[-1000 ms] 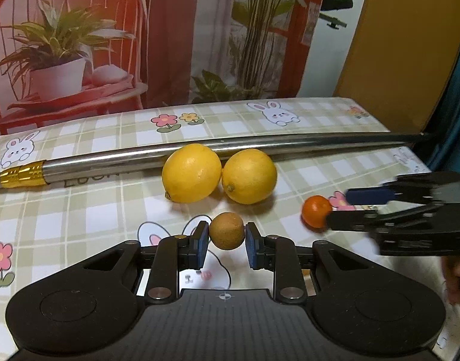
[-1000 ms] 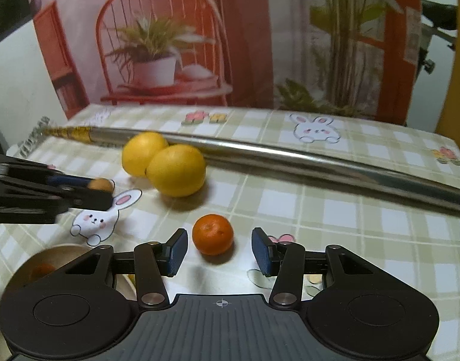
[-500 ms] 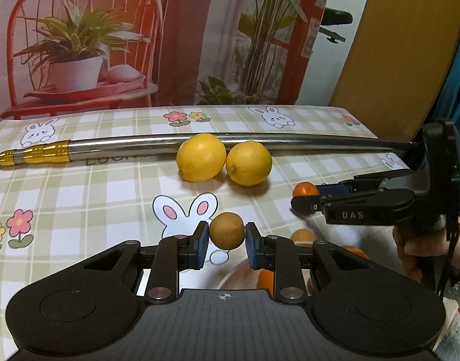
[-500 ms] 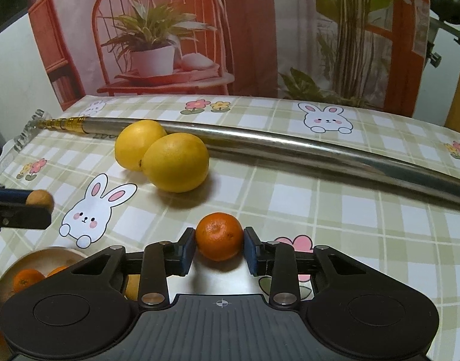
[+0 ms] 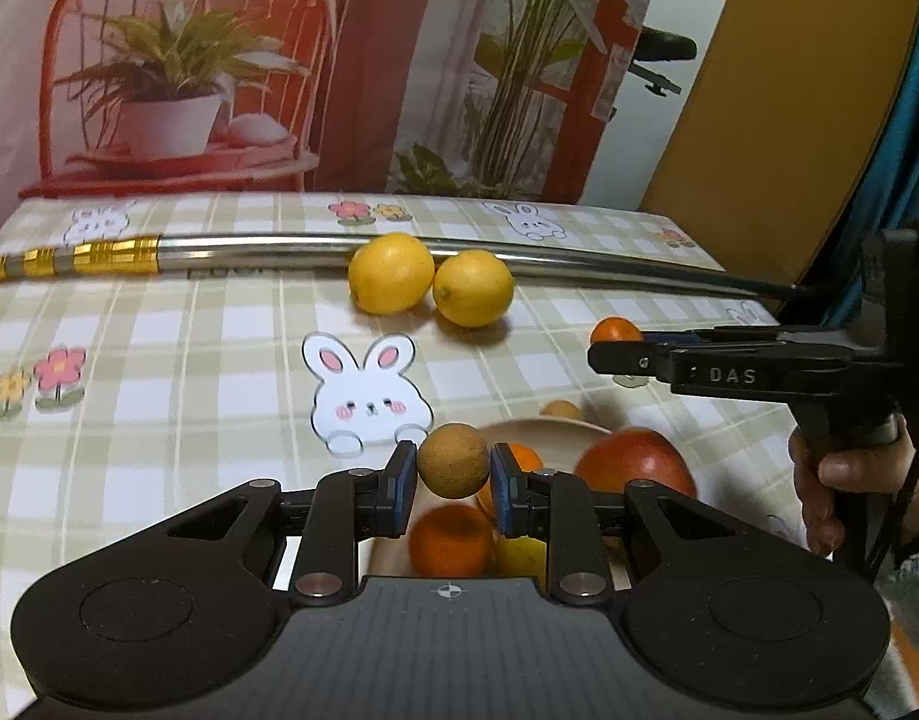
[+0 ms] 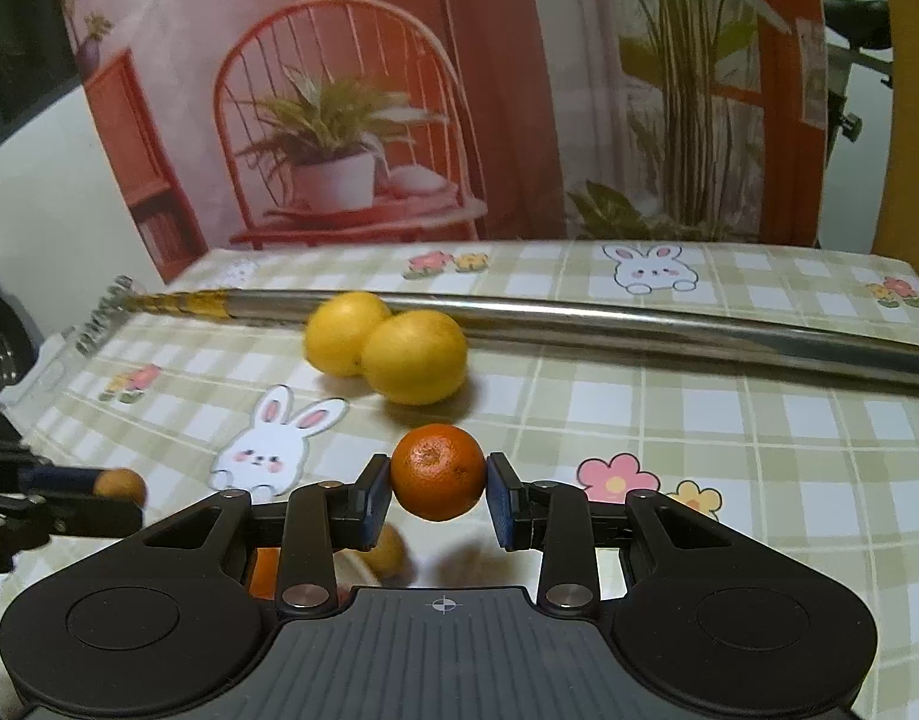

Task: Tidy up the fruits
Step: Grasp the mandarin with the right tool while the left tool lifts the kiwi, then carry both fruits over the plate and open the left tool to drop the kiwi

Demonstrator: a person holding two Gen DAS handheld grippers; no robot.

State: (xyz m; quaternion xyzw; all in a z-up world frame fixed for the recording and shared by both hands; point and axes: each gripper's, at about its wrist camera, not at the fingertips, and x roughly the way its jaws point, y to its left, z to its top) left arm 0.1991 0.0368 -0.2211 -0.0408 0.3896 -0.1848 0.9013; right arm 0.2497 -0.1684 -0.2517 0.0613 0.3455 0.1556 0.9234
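Note:
My left gripper [image 5: 453,477] is shut on a small brown round fruit [image 5: 453,461], held above a wooden bowl [image 5: 540,427]. The bowl holds oranges [image 5: 451,540], a red apple [image 5: 633,461] and a yellow fruit. My right gripper [image 6: 438,489] is shut on a small orange mandarin [image 6: 438,472], lifted off the cloth. In the left wrist view that right gripper [image 5: 603,348] reaches in from the right with the mandarin [image 5: 615,330] at its tip. Two lemons [image 5: 429,279] [image 6: 387,345] lie side by side on the checked tablecloth [image 5: 159,360].
A long metal pole [image 5: 249,249] [image 6: 639,324] with a gold end lies across the table behind the lemons. A hand [image 5: 831,480] grips the right gripper's handle. Beyond the table's far edge hangs a printed backdrop with a red chair and plant.
Both grippers rose and pulled back toward the near side. The right gripper lifted the mandarin off the cloth. The bowl with fruit has come into view under the left gripper.

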